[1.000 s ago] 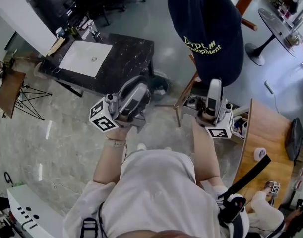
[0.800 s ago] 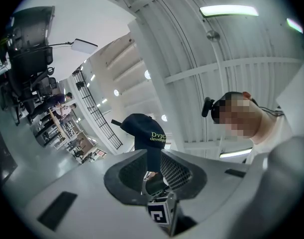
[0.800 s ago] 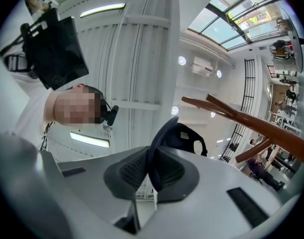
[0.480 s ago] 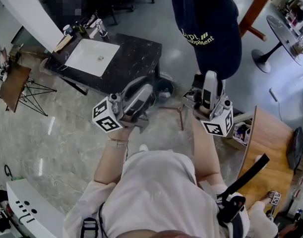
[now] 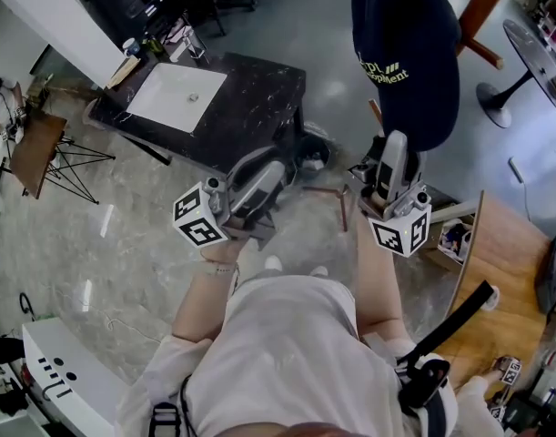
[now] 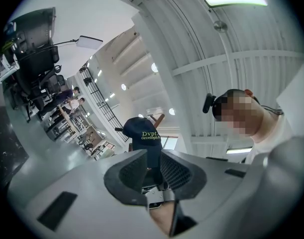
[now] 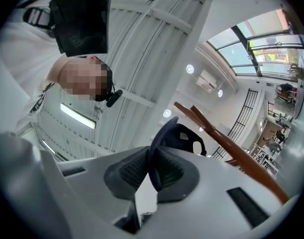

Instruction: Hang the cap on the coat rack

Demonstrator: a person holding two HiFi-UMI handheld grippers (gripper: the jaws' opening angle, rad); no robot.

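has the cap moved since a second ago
Yes: the cap now sits farther right of the black counter, and looks smaller.

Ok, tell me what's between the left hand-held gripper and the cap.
Only air; left gripper view: the cap shows beyond the left hand-held gripper, jaws parted.

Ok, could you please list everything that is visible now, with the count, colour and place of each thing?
cap: one, navy with yellow print, held up at upper right
coat rack: one, brown wood, beside the cap
counter: one, black, upper left
sink basin: one, white, set in the counter
table: one, light wood, right edge
left gripper: one, grey, jaws apart, empty
right gripper: one, grey, jaws shut on the cap's brim
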